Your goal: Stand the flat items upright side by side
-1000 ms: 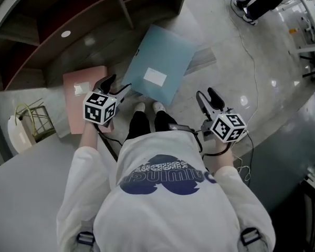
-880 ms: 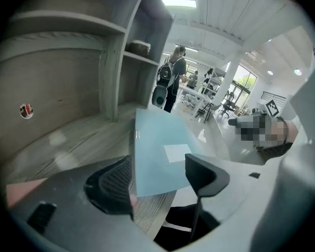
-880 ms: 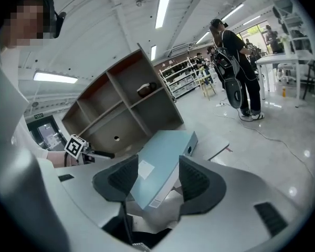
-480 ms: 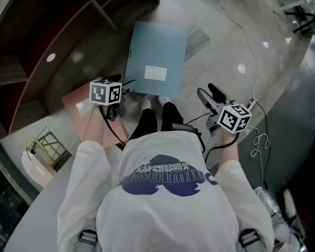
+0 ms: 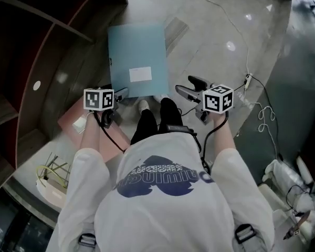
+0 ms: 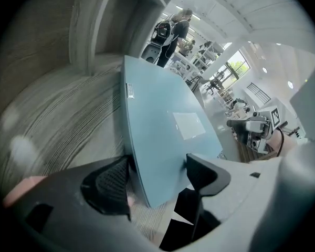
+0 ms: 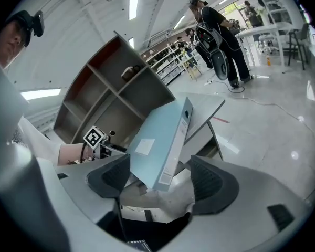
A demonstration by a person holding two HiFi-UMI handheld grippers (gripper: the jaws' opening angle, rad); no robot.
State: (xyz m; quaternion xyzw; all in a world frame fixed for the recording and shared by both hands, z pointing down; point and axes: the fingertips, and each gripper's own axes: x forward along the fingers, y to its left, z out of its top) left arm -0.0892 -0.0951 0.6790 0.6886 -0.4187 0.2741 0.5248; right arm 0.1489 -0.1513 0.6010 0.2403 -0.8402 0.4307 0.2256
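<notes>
Grey stone floor (image 5: 215, 30) carries the blue binder (image 5: 136, 62), lying flat just ahead of the person's shoes (image 5: 142, 105). A pink folder (image 5: 76, 125) lies flat to its left, beside the wooden shelf (image 5: 37, 46). Both tongs have dropped toward the binder's near edge. The left tongs (image 5: 123, 92) gape wide, its corner between the jaws but unpressed. The right tongs (image 5: 185, 86) have just been opening and grip nothing. Lifting the binder upright looks next. A loose cable (image 5: 263, 121) and a wire basket (image 5: 55, 175) lie nearby.
</notes>
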